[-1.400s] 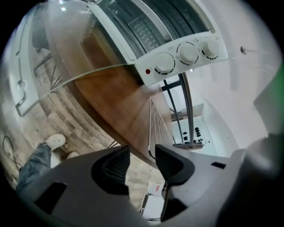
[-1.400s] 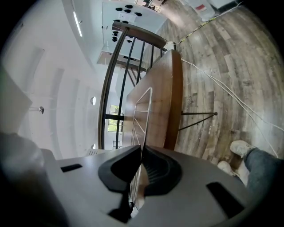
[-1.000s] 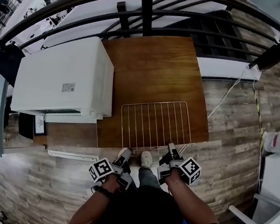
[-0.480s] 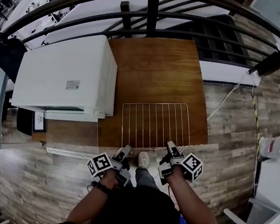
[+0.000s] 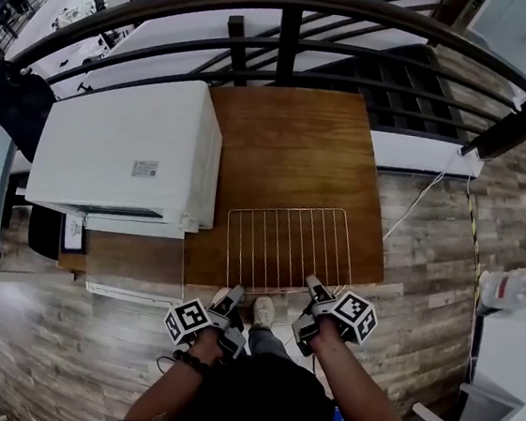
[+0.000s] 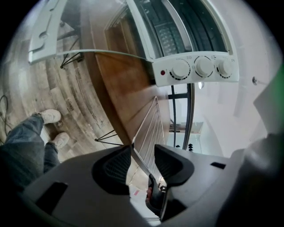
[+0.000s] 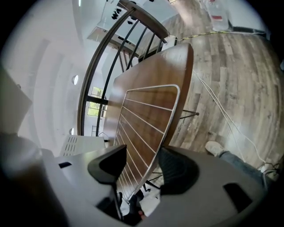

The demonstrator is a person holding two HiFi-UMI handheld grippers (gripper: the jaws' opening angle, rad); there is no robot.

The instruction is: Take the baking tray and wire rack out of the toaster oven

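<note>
The wire rack (image 5: 287, 245) lies flat on the wooden table (image 5: 291, 133), to the right of the white toaster oven (image 5: 119, 151). My left gripper (image 5: 231, 298) is at the rack's near left corner. In the left gripper view the rack's front wire (image 6: 138, 160) runs through the gap of my left gripper (image 6: 142, 153) with space around it, so it is open. My right gripper (image 5: 314, 288) is at the near right corner, its jaws opening. The rack's edge wire (image 7: 168, 128) passes between the jaws of my right gripper (image 7: 143, 153) unpressed. No baking tray shows.
The oven's glass door (image 5: 133, 270) hangs open toward me, and its knobs (image 6: 195, 68) face the left gripper. A dark railing (image 5: 284, 28) runs behind the table. A white cable (image 5: 414, 208) trails on the plank floor at right. A person's shoe (image 5: 263, 311) is below the table edge.
The rack stays flat in the same spot on the table. Both grippers remain at its near edge, and the right one has tilted slightly.
</note>
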